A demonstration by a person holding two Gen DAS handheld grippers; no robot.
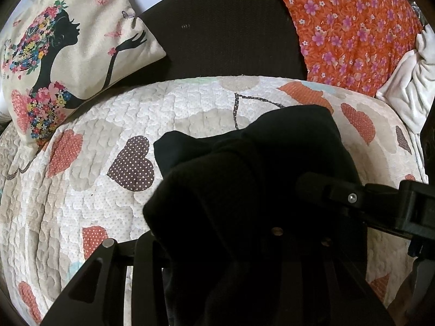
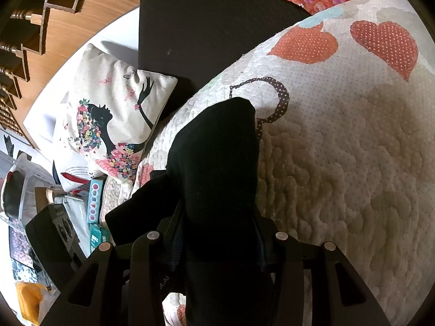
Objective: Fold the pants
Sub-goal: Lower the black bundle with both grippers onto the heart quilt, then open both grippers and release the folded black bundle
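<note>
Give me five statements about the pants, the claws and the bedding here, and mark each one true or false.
1. The pants are black. True.
2. The right claw is shut on the pants. True: dark cloth fills the gap between its fingers.
3. The pants lie flat and neatly folded on the quilt. False: they are bunched up and held in both claws.
4. The cushion printed with a woman's silhouette lies on top of the pants. False: it sits apart from them, at the far edge of the quilt.
5. The left claw hangs open, clear of the cloth. False: cloth drapes over and between its fingers, so it appears shut on the pants.
</note>
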